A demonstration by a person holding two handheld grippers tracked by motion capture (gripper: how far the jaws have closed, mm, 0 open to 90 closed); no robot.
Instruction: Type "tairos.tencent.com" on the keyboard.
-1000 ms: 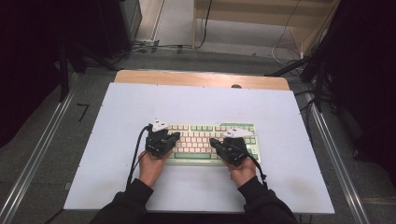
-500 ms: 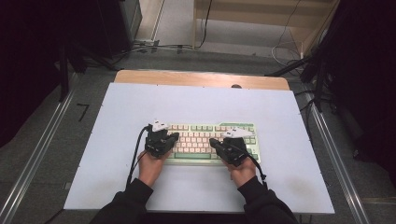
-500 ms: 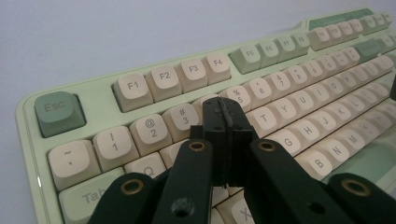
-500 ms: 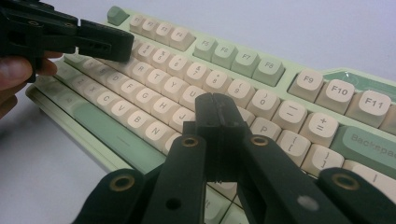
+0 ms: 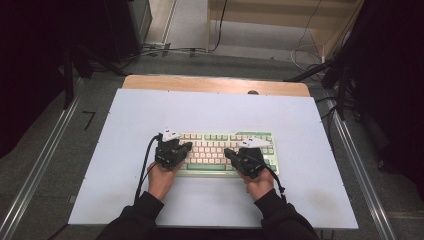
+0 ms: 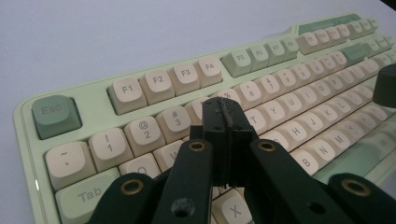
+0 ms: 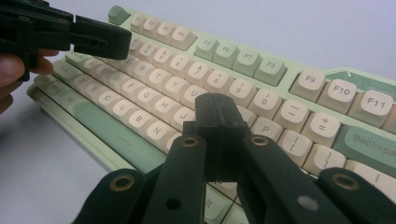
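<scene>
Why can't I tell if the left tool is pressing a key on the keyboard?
Cannot tell. In the left gripper view the shut left tool covers the keyboard keys under its tip, hiding any contact or gap.

Ahead of you lies the counter (image 5: 150, 120), covered by a pale blue-white sheet, with a strip of bare wood (image 5: 200, 83) showing along its far edge. A small dark spot (image 5: 253, 92) sits on that strip. Metal rails (image 5: 37, 170) run down both sides of the counter. Beyond it, on the grey floor (image 5: 200, 62), cables (image 5: 165, 50) trail toward a wooden shelf unit (image 5: 280, 20).
</scene>
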